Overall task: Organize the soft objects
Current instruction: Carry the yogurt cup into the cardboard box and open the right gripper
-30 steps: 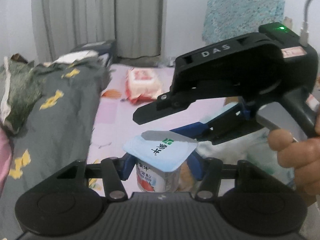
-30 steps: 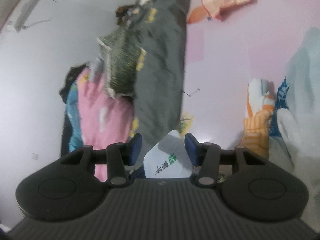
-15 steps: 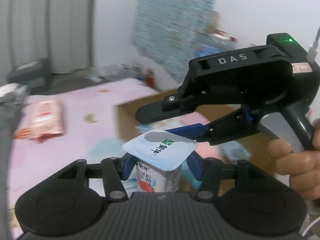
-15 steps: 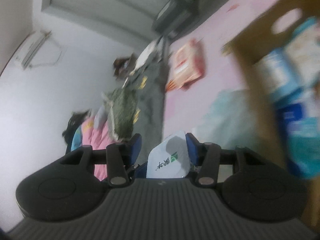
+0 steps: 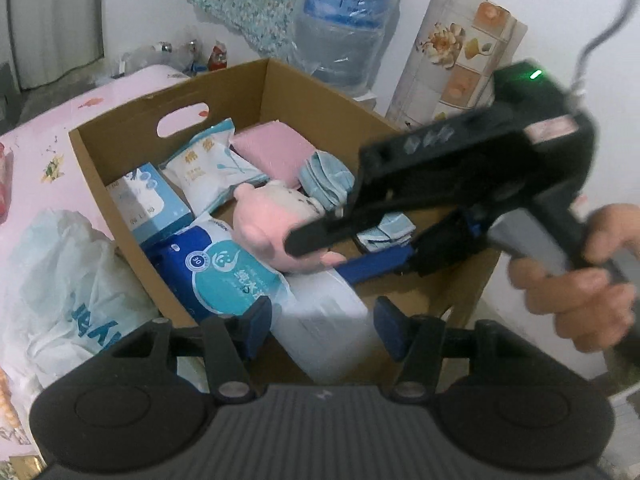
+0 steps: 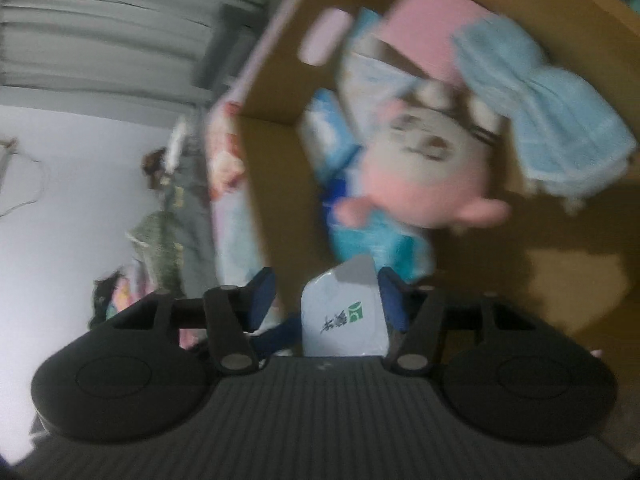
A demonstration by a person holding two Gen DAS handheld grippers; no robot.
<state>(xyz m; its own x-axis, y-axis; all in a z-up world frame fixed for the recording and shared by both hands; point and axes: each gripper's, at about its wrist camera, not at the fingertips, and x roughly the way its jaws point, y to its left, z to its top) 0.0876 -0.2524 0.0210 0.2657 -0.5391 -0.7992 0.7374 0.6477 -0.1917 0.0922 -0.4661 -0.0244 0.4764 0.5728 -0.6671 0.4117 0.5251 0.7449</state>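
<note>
A brown cardboard box (image 5: 120, 160) holds soft goods: a pink plush toy (image 5: 264, 224), a pink cloth (image 5: 276, 148), blue folded cloths (image 5: 324, 176) and tissue packs (image 5: 224, 272). My left gripper (image 5: 320, 326) hangs open over the box's near edge, and a blurred pale shape (image 5: 324, 332) lies between its fingers. My right gripper (image 5: 340, 252) reaches into the box from the right. In the right wrist view a white yoghurt cup (image 6: 344, 316) sits between its blue fingers (image 6: 392, 300), against the right one and clear of the left. The plush (image 6: 424, 172) lies just ahead.
The box stands on a pink sheet (image 5: 36, 152). A white plastic bag (image 5: 68, 288) lies left of it. A water jug (image 5: 344, 28) and a flowered panel (image 5: 448, 60) stand behind the box by the wall. Bedding (image 6: 168, 216) is piled further off.
Both grippers swung from the bed over the cardboard box. The yoghurt cup that the left gripper held no longer shows clearly between its fingers, which have spread wide.
</note>
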